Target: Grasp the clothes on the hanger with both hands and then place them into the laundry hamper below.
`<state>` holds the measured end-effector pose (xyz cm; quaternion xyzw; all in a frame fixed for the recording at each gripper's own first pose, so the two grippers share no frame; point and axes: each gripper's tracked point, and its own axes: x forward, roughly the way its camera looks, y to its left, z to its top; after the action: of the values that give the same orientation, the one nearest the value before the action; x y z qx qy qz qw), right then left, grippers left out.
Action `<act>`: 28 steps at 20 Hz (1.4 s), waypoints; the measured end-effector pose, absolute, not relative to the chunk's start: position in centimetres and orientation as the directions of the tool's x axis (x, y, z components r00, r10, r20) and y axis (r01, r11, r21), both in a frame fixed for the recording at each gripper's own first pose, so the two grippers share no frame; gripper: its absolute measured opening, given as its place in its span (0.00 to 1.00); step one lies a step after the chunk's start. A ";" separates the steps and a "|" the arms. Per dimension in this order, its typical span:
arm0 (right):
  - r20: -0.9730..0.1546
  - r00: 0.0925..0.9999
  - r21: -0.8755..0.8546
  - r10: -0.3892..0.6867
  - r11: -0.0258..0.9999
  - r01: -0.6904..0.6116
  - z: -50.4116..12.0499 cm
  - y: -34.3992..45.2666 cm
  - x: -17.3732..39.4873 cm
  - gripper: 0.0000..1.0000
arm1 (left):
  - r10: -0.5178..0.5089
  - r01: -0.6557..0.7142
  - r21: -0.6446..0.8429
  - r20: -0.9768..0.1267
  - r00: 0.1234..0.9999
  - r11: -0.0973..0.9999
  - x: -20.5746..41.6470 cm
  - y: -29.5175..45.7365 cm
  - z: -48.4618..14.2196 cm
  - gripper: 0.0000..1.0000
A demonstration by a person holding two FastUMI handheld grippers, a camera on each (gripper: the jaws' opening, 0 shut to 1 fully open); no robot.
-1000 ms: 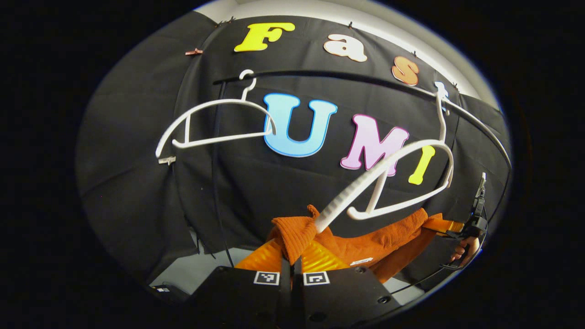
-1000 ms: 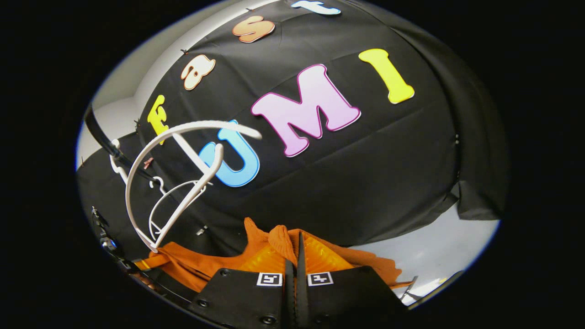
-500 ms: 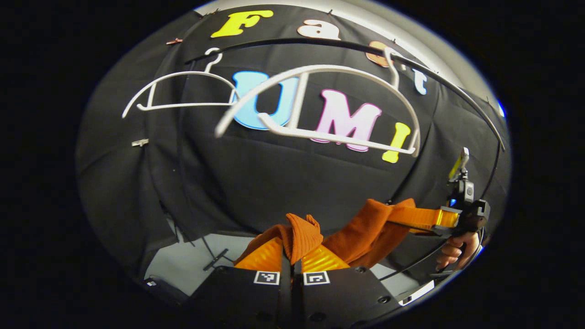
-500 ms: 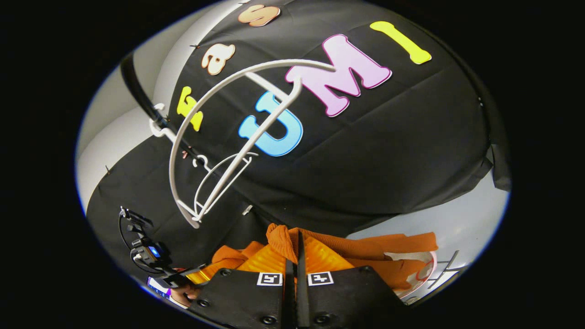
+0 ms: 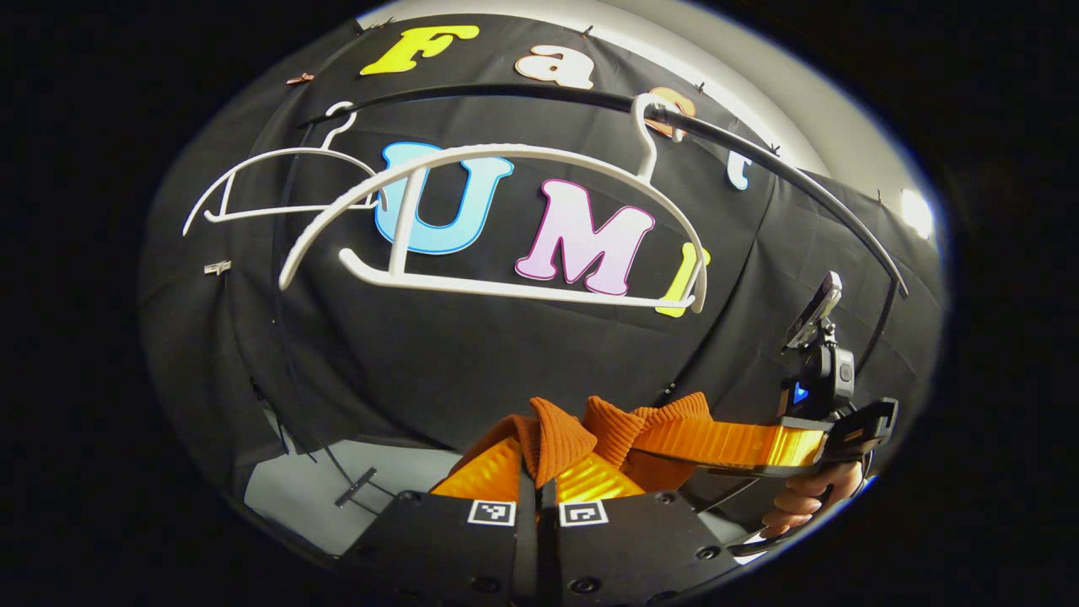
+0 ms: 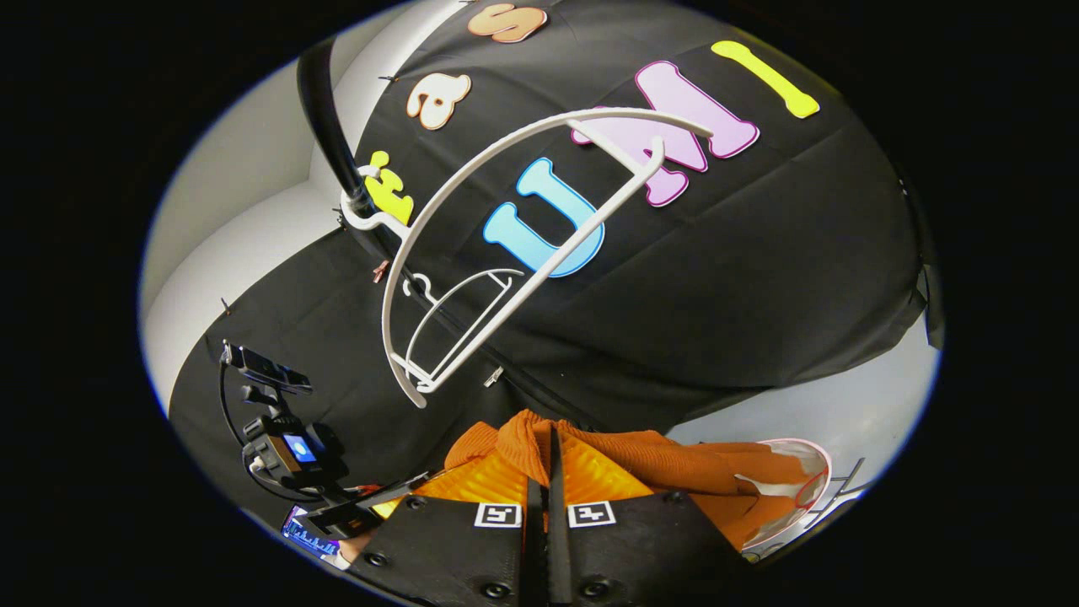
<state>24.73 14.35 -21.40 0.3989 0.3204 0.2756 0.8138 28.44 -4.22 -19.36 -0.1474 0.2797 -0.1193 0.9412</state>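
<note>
The orange knitted garment (image 5: pixel 624 426) is off the hanger and bunched between my two grippers. In the left gripper view my left gripper (image 5: pixel 537 476) is shut on a fold of it. Further right in that view the right gripper (image 5: pixel 792 445), held by a hand (image 5: pixel 805 504), pinches another part. In the right gripper view my right gripper (image 6: pixel 550 472) is shut on the garment (image 6: pixel 683 468), which trails right toward the laundry hamper's pale rim (image 6: pixel 816 476). The left gripper (image 6: pixel 337 506) shows at lower left. The bare white hanger (image 5: pixel 506 287) hangs on the black rail (image 5: pixel 523 94).
A second bare white hanger (image 5: pixel 278 153) hangs further left on the rail, and also sits behind the first hanger (image 6: pixel 459 324) in the right gripper view. A grey floor patch (image 5: pixel 287 493) lies below the black cloth wall. A thin metal frame (image 6: pixel 843 485) stands by the hamper.
Both grippers dropped lower with the garment, which slid fully off the hanger. The hanger swung back and hangs bare. The two grippers came closer together, and the hamper rim came into view.
</note>
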 end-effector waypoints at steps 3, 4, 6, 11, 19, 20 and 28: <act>-0.355 0.629 0.806 0.692 0.567 -0.169 -23.3 14.0 24.2 0.05 | -0.327 0.152 -0.354 -0.510 0.795 0.923 28.1 -4.9 -21.7 0.05; -0.378 0.625 0.798 0.684 0.583 -0.155 -24.7 13.7 23.9 0.05 | -0.334 0.158 -0.354 -0.519 0.787 0.922 27.9 -5.3 -22.6 0.05; -0.432 0.613 0.766 0.662 0.628 -0.138 -27.3 13.5 23.4 0.06 | -0.340 0.162 -0.349 -0.542 0.768 0.923 27.7 -5.6 -25.1 0.05; -0.593 0.546 0.662 0.592 0.744 -0.088 -35.2 12.2 22.1 0.06 | -0.325 0.127 -0.338 -0.633 0.703 0.933 27.3 -4.9 -32.7 0.05; -0.848 0.327 0.415 0.418 0.906 -0.083 -47.3 10.0 17.4 0.06 | -0.269 -0.005 -0.307 -0.842 0.468 0.952 23.6 -4.1 -45.1 0.07; -0.856 0.311 0.405 0.412 0.910 -0.091 -48.0 10.1 16.9 0.05 | -0.261 -0.013 -0.297 -0.859 0.441 0.955 23.3 -4.1 -46.2 0.05; -0.901 0.264 0.331 0.345 0.939 -0.098 -49.8 10.9 17.1 0.60 | -0.265 0.026 -0.273 -0.903 0.337 0.962 22.6 -5.9 -48.2 0.60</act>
<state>17.07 10.86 -49.75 0.1044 0.5902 0.1407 0.7880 22.61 -5.94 -48.20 -0.1053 0.5685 -0.0896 0.8110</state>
